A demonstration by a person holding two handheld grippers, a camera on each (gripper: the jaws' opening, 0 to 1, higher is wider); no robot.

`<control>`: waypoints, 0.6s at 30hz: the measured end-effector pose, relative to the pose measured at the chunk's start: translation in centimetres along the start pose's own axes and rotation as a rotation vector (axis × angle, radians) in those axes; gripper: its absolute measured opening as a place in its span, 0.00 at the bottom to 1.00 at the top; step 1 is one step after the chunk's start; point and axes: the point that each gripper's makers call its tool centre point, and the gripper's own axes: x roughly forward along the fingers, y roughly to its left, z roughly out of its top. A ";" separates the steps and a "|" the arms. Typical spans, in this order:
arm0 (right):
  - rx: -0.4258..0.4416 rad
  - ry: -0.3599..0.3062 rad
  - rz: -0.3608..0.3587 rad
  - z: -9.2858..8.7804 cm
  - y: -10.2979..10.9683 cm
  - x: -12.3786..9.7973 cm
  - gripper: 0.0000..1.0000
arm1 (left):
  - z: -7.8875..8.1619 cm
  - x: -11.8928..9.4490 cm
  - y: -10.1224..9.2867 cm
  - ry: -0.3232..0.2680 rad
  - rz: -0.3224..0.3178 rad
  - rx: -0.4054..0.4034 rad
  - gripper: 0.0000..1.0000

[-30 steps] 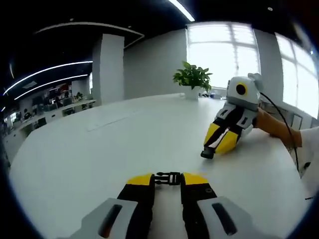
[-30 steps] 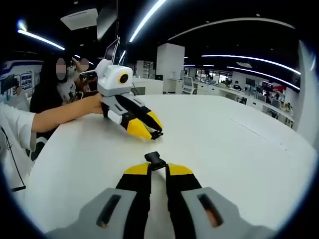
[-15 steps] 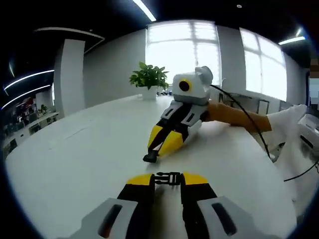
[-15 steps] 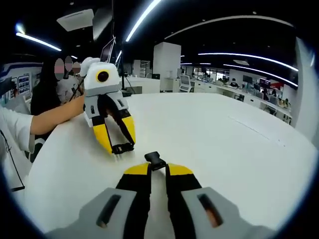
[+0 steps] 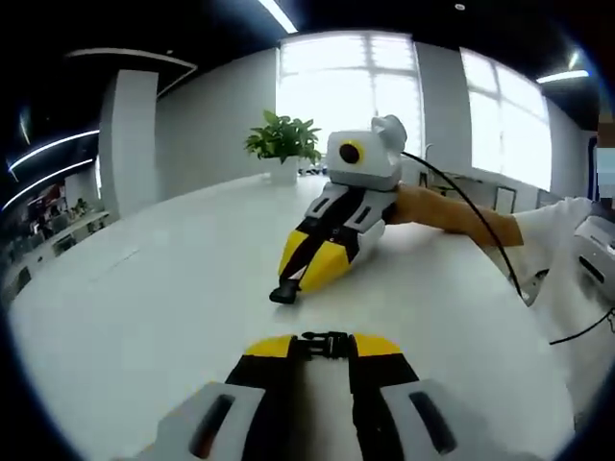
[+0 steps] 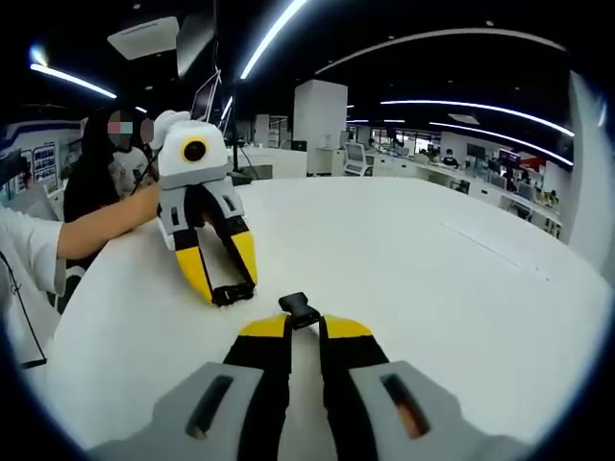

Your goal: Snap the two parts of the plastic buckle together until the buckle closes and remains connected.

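Grippers each clench one black buckle half: left gripper [image 5: 325, 346], right gripper [image 6: 299, 322]; no readable writing

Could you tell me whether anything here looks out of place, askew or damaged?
Nothing stands out. The left gripper holds one black buckle part and the right gripper the other, both intact and apart above the white table.

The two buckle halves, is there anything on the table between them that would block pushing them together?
Nothing visible. The left hand-held gripper holds one buckle half, the right hand-held gripper holds the other buckle half, with bare white table in the gap between them.
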 end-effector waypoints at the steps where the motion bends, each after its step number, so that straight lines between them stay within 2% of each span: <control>1: 0.000 0.000 0.000 0.0 0.0 0.0 0.11 | 0.0 0.0 0.2 0.001 0.010 0.005 0.20; 3: 0.000 -0.001 -0.001 0.0 0.0 0.0 0.11 | 0.0 0.0 0.7 -0.001 0.031 0.005 0.21; 9: -0.001 -0.002 -0.004 0.1 0.0 0.0 0.11 | 0.5 -0.3 1.0 -0.019 0.055 -0.004 0.33; 13: 0.000 -0.004 -0.005 0.1 0.0 -0.1 0.11 | 0.6 -0.7 0.6 -0.011 0.049 -0.026 0.28; 18: 0.000 -0.005 -0.007 0.1 -0.1 -0.2 0.11 | 0.3 -1.1 0.3 0.002 0.040 -0.035 0.28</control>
